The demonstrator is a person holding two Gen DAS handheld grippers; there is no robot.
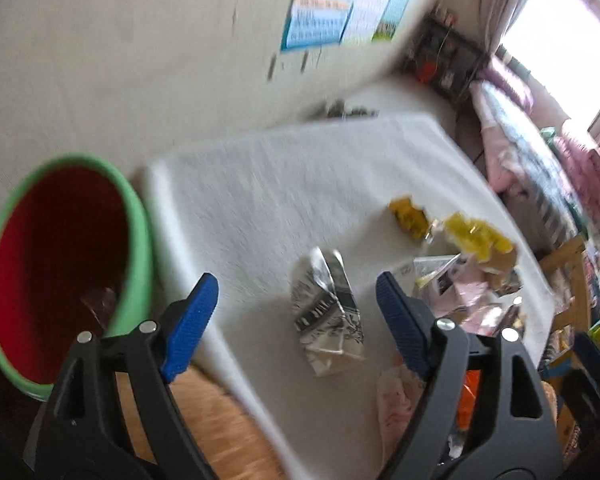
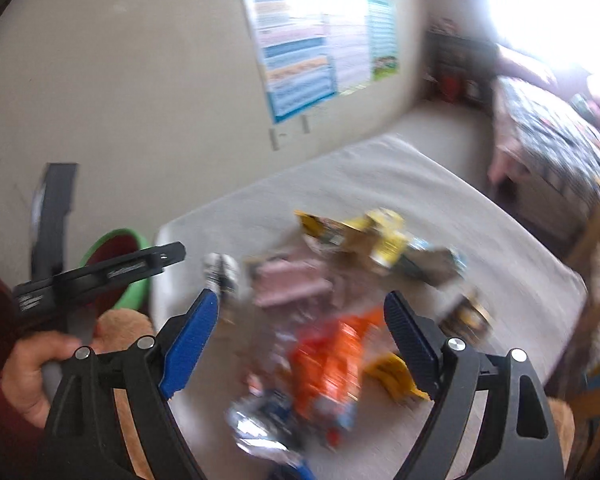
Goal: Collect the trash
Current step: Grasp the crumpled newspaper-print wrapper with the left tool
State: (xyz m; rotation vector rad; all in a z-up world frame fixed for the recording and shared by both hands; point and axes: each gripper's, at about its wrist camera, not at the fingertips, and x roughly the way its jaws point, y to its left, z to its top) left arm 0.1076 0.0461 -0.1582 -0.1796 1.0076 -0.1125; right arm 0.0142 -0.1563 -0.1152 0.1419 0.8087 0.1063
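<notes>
Though above wrappers [image 1: 326, 312], both tools agape, empty.

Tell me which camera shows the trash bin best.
Left wrist view: the bin fills the left side, its green rim and red inside plain. The right wrist view shows only a blurred part behind the left tongs' black frame.

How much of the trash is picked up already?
Only a start. The green-rimmed red bin seems to hold one clear scrap at the bottom. Nothing is in hand: the left gripper and right gripper are both open and empty. Left on the white table: a crumpled silver wrapper, yellow wrappers and an orange packet.
</notes>
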